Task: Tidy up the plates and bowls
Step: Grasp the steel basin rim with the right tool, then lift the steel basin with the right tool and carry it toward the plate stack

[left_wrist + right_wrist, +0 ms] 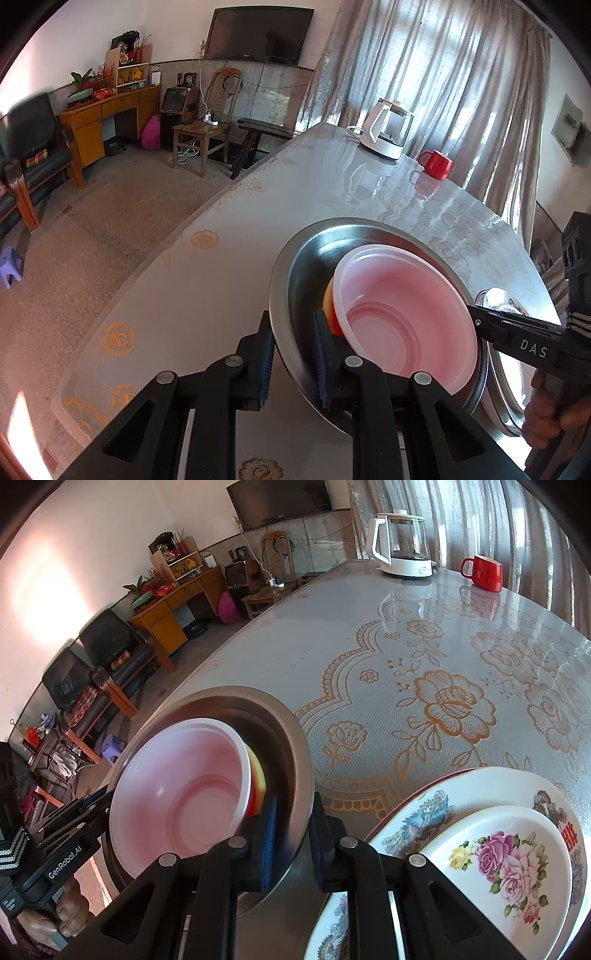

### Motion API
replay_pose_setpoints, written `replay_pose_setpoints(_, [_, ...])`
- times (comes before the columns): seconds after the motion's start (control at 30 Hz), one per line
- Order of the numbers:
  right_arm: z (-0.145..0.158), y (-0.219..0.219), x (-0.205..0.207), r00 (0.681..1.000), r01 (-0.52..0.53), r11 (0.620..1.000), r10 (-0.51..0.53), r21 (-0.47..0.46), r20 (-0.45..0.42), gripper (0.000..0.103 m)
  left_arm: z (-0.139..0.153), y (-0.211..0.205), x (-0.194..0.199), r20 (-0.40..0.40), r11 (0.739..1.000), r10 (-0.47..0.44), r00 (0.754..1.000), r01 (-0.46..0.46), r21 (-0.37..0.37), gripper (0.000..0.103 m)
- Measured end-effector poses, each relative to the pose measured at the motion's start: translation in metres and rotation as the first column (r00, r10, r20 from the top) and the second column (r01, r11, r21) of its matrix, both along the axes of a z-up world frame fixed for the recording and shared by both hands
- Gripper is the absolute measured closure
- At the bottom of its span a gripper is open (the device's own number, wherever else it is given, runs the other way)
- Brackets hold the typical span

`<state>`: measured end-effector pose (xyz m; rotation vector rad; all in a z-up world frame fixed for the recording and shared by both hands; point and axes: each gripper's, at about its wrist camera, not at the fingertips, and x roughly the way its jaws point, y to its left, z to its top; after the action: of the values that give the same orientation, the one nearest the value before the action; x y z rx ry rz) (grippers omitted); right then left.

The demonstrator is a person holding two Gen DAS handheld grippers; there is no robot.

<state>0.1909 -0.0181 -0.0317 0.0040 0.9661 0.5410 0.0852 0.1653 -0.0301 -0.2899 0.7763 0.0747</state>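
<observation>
Two grippers (left [293, 360], right [291, 849]) on steel basin [295, 280] rim.

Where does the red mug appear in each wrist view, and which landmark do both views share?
Left wrist view: the red mug stands upper right on the table, to the right of the white kettle.
Right wrist view: the red mug sits at the upper right, again to the right of the white kettle.
Shared landmark: the white kettle.
</observation>
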Motion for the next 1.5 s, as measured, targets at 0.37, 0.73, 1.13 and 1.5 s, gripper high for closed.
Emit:
replay_pose_setpoints(0.37, [-0.001,0.000,0.004,1.000,0.006,1.000,-0.005,0.006,-0.015,0.087,0.000,0.002,-0.004,0.003,0.999,0.009,1.000,-0.009,-0.037,0.085])
replay_pose_setpoints(0.73, [-0.005,-0.003,0.002,0.999,0.008,1.000,-0.007,0.027,-0.037,0.087,0.000,0.007,-0.014,0.005,0.997,0.016,1.000,-0.015,-0.080,0.085])
replay_pose_setpoints(1.13, [-0.012,-0.016,0.008,0.997,0.016,0.997,-0.011,0.081,-0.072,0.083,-0.002,0.015,-0.019,0.031,0.994,-0.018,0.999,0.022,-0.112,0.081])
replay_pose_setpoints(1.5, [-0.010,-0.013,0.000,0.999,0.006,0.996,-0.001,0.090,-0.052,0.088,-0.002,0.019,-0.026,0.051,0.986,-0.036,0.998,0.044,-0.160,0.086])
